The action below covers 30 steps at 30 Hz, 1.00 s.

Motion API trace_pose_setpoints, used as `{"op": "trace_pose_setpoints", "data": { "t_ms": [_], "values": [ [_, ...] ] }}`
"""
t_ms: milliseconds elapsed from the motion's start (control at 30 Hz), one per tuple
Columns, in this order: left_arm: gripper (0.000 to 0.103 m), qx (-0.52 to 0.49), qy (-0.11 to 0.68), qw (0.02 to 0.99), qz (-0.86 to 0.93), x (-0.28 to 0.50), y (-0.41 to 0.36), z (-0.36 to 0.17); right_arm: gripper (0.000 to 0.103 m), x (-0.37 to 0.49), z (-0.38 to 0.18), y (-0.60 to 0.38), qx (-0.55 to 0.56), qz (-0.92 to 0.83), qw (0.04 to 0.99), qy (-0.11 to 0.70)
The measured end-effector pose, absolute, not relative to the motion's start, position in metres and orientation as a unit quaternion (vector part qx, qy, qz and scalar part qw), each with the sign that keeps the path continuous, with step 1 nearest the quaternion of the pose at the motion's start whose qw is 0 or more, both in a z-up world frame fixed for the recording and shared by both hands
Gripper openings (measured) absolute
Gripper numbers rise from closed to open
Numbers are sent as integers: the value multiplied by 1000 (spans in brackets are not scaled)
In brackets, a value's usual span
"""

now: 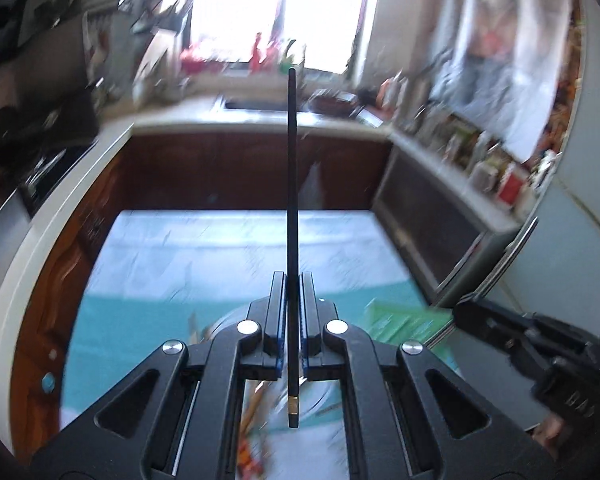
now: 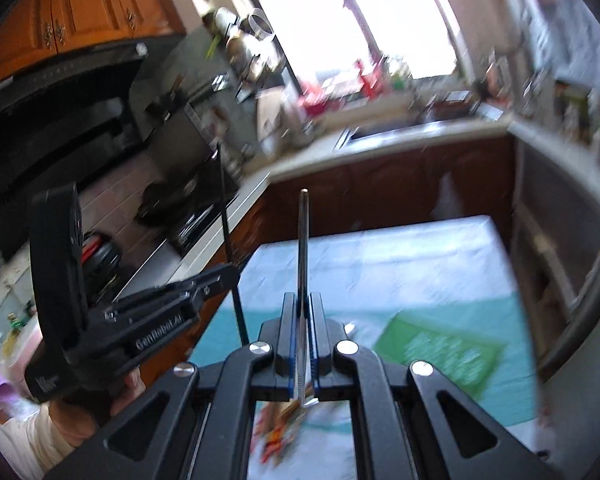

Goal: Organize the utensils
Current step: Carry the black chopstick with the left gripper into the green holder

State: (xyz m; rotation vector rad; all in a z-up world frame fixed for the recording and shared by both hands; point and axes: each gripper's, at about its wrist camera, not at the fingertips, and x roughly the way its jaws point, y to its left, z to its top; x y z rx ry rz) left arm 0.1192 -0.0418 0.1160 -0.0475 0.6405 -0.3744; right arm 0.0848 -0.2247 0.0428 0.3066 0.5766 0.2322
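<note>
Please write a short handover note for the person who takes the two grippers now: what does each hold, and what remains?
Left gripper: shut on a black chopstick, held upright above the table.
Right gripper: shut on a thin metal utensil, also upright.
Table: blurred utensils lie below the grippers; a green packet lies to the right.
Done: both picked up.
Left: place both; destination not visible.

A matt black chopstick (image 1: 292, 216) with a brassy metal band, a shiny metal utensil (image 2: 303, 256), matt black plastic grippers, and glossy wooden cabinets (image 2: 80, 20).
</note>
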Motion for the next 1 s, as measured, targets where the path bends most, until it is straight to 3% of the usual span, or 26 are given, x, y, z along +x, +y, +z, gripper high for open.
{"op": "trace_pose_setpoints", "data": {
  "t_ms": [333, 1000],
  "values": [
    [3, -65, 259, 929, -257, 154, -130, 117, 5, 95, 45, -279, 137, 20, 956, 260],
    [3, -70, 293, 913, -276, 172, -164, -34, 7, 141, -45, -272, 122, 41, 916, 379]
  ]
}}
